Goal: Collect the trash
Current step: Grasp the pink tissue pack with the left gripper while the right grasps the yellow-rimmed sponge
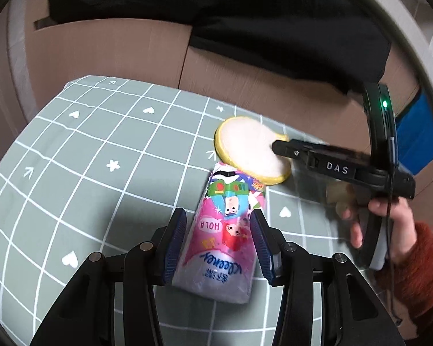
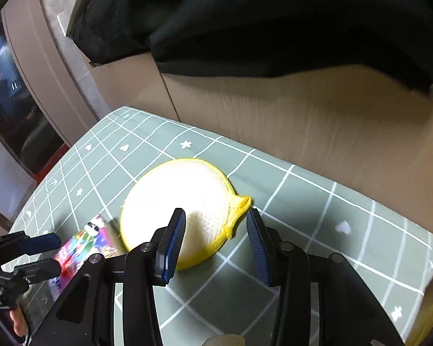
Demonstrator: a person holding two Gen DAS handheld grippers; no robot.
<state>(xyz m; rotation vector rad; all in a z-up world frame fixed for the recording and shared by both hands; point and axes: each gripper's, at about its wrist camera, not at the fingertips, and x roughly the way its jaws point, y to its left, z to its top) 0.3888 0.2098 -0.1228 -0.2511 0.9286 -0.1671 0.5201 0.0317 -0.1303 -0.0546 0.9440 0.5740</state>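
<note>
A pink Kleenex tissue pack (image 1: 225,236) with cartoon figures lies on the green grid tablecloth (image 1: 95,150). My left gripper (image 1: 219,219) is open, its blue pads on either side of the pack. A round white sponge with a yellow rim (image 2: 182,207) lies just beyond the pack, its edge over the pack's far end (image 1: 251,150). My right gripper (image 2: 216,216) is open, with its jaws around the sponge's near edge. From the left wrist view the right gripper (image 1: 277,145) reaches in from the right. The pack also shows at the left of the right wrist view (image 2: 83,245).
Brown cardboard boxes (image 1: 124,49) stand along the table's far edge, with black cloth (image 1: 245,23) draped over them. A blue item (image 1: 415,138) sits at the far right. A dark glass door (image 2: 8,109) is off the table's left side.
</note>
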